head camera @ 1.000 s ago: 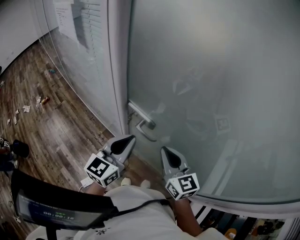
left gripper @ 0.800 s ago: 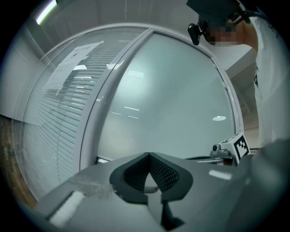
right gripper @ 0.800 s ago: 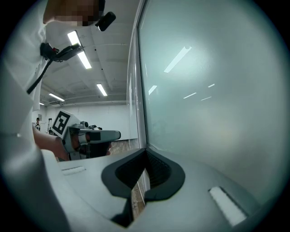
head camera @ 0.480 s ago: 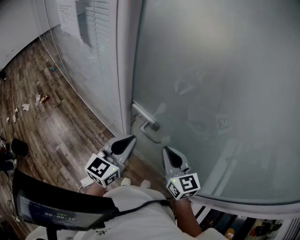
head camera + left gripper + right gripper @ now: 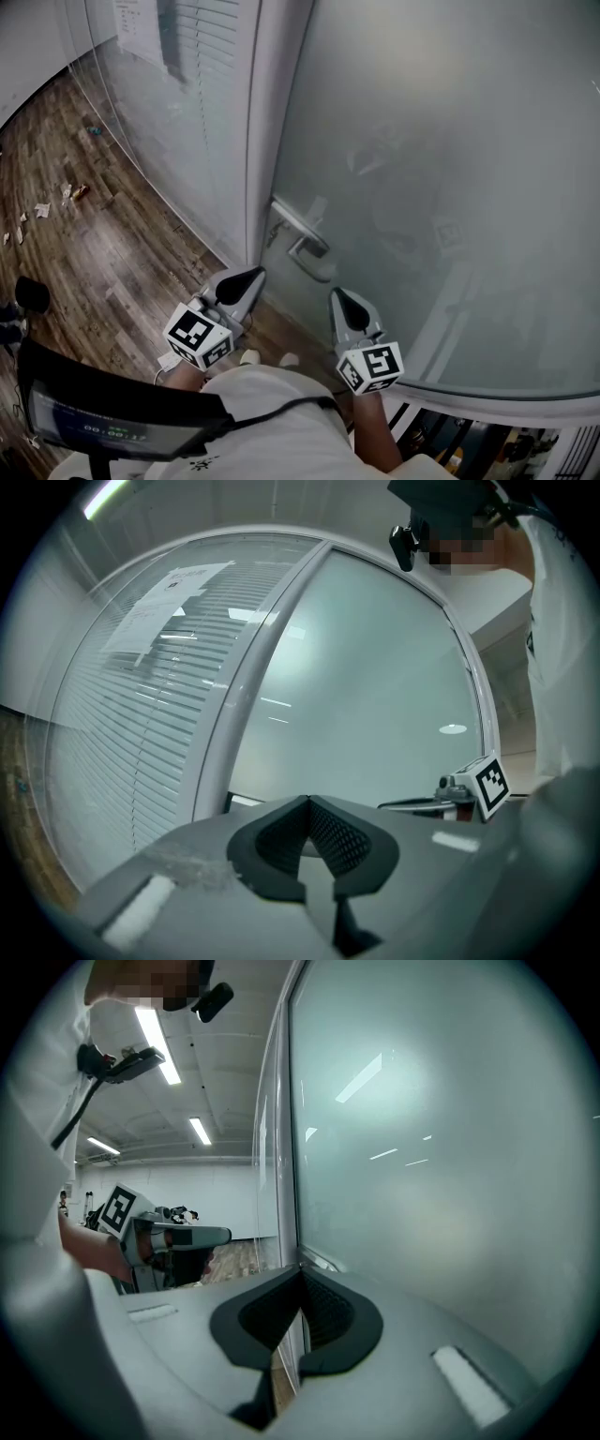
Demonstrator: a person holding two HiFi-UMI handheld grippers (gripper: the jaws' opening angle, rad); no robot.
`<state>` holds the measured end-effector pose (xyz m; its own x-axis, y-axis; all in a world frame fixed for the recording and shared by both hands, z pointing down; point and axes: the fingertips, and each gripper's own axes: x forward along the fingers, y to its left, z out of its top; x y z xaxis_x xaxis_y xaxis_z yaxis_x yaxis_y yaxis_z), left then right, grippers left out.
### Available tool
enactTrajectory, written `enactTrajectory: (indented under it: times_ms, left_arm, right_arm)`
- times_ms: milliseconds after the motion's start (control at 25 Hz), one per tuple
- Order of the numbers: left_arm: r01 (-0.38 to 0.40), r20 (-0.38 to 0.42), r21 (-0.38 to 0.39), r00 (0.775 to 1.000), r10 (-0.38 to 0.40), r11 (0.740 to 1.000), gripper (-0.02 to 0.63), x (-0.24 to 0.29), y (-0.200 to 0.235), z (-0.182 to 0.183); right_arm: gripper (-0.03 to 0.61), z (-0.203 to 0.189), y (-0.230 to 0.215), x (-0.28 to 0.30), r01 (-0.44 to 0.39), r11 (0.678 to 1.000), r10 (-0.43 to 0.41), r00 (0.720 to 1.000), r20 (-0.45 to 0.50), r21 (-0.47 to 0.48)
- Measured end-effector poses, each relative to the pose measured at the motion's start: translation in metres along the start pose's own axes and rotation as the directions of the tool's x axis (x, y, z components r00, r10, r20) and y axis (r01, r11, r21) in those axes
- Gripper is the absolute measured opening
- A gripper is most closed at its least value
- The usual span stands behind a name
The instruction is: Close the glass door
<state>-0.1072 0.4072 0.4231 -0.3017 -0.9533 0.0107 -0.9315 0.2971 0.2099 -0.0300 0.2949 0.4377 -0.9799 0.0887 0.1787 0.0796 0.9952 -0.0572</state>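
The frosted glass door fills the right of the head view. Its metal lever handle sits near the door's left edge, beside the white frame post. My left gripper is shut and empty, held just below and left of the handle without touching it. My right gripper is also shut and empty, a little below and right of the handle. The left gripper view has the door, the post and my shut left gripper. In the right gripper view my shut right gripper points along the door's edge.
A glass wall with blinds and a paper notice runs left of the post. The wooden floor carries scraps of litter and a dark object. A black panel with a display sits by the person's body.
The door handle and post now sit further right in the head view. My left gripper has slid slightly left and lower, away from the handle. Both grippers stay shut.
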Motion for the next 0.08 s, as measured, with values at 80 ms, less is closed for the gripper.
enactTrajectory:
  times_ms: [80]
  left_arm:
    - [-0.002,-0.002,-0.003,1.000,0.002,1.000,0.000,-0.0061,0.0062,-0.0007]
  right_arm:
    - [0.008,-0.0010,0.0039,0.0030,0.007,1.000,-0.007,1.000,-0.003,-0.001]
